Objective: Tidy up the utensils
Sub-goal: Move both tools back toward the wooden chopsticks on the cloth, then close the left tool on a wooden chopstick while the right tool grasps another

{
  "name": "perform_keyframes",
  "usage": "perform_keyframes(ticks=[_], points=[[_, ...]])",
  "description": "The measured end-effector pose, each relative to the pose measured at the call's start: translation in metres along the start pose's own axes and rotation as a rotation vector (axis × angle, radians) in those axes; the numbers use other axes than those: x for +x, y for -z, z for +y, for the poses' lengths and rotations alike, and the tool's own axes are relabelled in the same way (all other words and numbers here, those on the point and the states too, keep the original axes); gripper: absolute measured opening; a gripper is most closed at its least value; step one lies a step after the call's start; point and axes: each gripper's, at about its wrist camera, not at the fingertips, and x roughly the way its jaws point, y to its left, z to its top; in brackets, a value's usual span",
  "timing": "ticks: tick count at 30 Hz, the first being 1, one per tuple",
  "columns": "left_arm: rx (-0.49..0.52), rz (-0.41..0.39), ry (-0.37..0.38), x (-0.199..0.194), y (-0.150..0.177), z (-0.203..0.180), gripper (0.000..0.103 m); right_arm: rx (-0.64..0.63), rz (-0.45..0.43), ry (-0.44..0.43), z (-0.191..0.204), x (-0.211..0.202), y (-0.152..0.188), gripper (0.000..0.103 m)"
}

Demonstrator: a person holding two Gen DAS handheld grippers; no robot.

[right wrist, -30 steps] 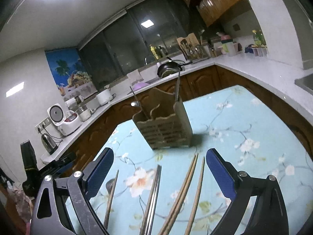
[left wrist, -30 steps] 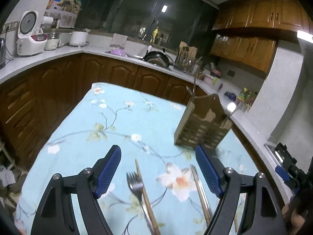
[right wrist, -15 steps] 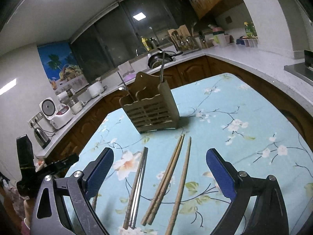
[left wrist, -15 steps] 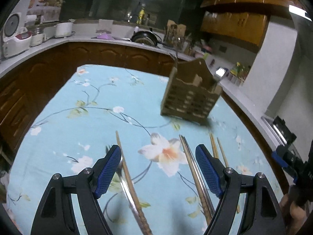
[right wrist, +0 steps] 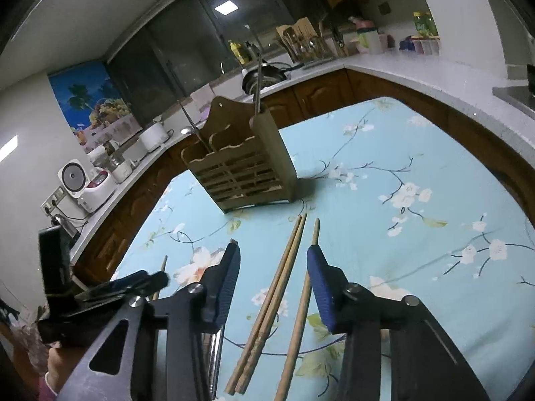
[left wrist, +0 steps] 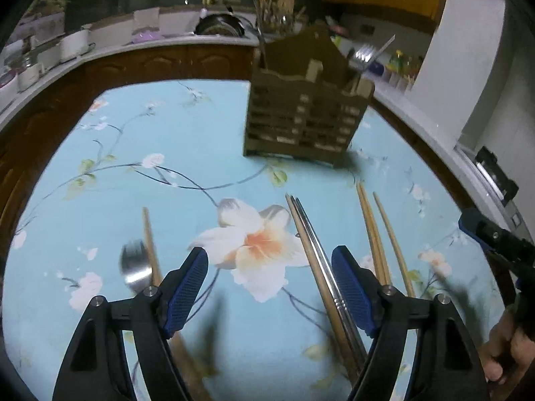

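A slatted wooden utensil holder [left wrist: 304, 113] [right wrist: 240, 170] stands on the flowered blue tablecloth [left wrist: 187, 153], with a few metal handles sticking out. My left gripper [left wrist: 271, 254] hovers low with its jaws closing slightly. Metal chopsticks [left wrist: 314, 250] lie just inside its right finger, untouched. A fork [left wrist: 133, 267] and one wooden chopstick [left wrist: 148, 234] lie left of it. My right gripper [right wrist: 273, 250] has its jaws closing around a pair of wooden chopsticks [right wrist: 284, 267]. A third chopstick [right wrist: 304, 300] lies against the right pad's inner edge. The pads are not pressing.
Brown cabinets and a pale counter ring the table, with a rice cooker [right wrist: 83, 183], pots and a pan [right wrist: 264, 73] on it. The left gripper's body [right wrist: 100, 287] sits close on the right gripper's left. A hand [left wrist: 501, 351] shows at the lower right.
Both grippers sank toward the table. The left one shifted right, so the fork now lies outside its left finger. The right jaws narrowed sharply around the wooden chopsticks.
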Motion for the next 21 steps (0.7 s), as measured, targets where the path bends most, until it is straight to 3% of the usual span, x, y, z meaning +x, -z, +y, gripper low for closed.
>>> perform_keyframes(ticks=[12, 21], points=[[0.051, 0.129, -0.053, 0.072, -0.02, -0.024, 0.049, 0.025, 0.037, 0.004, -0.013, 0.023, -0.008, 0.042], [0.073, 0.107, -0.032, 0.078, -0.017, -0.015, 0.043, -0.012, 0.116, -0.012, -0.002, 0.062, -0.011, 0.036]])
